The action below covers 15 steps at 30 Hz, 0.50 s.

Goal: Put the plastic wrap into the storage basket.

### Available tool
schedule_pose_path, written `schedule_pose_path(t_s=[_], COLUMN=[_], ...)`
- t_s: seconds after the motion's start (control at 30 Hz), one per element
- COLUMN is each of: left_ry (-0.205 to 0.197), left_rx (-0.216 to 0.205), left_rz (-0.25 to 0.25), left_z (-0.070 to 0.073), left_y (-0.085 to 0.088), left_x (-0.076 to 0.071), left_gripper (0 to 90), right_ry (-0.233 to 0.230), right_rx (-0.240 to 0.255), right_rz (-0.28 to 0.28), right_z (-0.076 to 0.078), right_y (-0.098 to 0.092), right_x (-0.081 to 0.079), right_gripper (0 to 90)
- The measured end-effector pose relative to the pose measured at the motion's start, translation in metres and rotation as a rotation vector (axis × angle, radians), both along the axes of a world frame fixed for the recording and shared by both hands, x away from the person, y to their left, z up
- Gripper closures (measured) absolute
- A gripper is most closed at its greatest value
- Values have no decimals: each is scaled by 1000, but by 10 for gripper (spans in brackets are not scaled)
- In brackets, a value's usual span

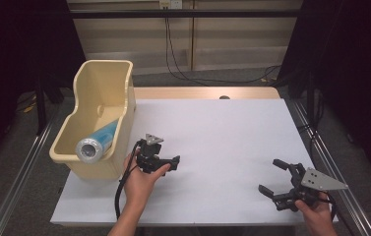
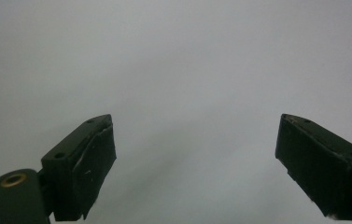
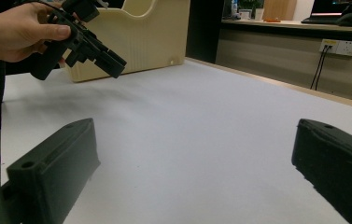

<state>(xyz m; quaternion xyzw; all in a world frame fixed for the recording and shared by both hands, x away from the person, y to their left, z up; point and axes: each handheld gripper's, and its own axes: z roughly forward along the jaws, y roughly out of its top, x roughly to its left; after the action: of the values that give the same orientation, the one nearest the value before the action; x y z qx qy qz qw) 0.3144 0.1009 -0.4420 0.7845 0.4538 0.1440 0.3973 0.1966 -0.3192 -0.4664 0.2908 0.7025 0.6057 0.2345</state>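
My left gripper (image 1: 169, 164) is held in a hand just right of a cream plastic basket (image 1: 124, 98), pointing down at the white table top (image 1: 222, 137). In the left gripper view its jaws (image 2: 194, 161) stand wide apart with only bare white surface between them. My right gripper (image 1: 271, 177) rests near the table's front right corner, open and pointing left, with nothing between its jaws (image 3: 192, 163). The right gripper view has the left gripper (image 3: 92, 46) and its hand in front of the basket (image 3: 150, 37). A blue roll with a silvery end (image 1: 96, 142) leans inside the basket.
The basket sits at the table's left edge. A wooden strip (image 1: 198, 93) runs along the far edge of the white top. Cables (image 1: 183, 69) hang behind the table. Metal rails (image 1: 321, 147) flank both sides.
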Motion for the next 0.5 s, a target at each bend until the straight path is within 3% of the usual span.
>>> schedule_pose_path(t_s=[0.03, 0.07, 0.1, 0.13, 0.27, 0.37, 0.5], left_ry=[-33, -33, -77, -77, -182, -236, -255], left_rx=[3, 3, -2, -2, -33, -43, -57], left_rz=[-1, -1, 9, 9, 18, 11, 7], left_z=[-1, -1, -3, -3, -7, -6, -6], left_y=[1, 1, 2, 2, 4, 6, 7], left_x=[-2, -2, -5, -5, -12, -15, -17], left_gripper=[113, 109, 107, 108, 106, 105, 105], right_ry=[0, 0, -1, -1, 1, 3, 2], right_rx=[1, 1, 0, 1, 0, 6, 6], right_rz=[-1, -1, -1, -1, -2, -3, -5], right_z=[0, 0, 0, 0, 0, 0, 0], right_y=[0, 0, 0, 0, 0, 0, -1], right_x=[0, 0, 0, 0, -1, 0, -1], right_gripper=[1, 1, 1, 1, 0, 0, 0])
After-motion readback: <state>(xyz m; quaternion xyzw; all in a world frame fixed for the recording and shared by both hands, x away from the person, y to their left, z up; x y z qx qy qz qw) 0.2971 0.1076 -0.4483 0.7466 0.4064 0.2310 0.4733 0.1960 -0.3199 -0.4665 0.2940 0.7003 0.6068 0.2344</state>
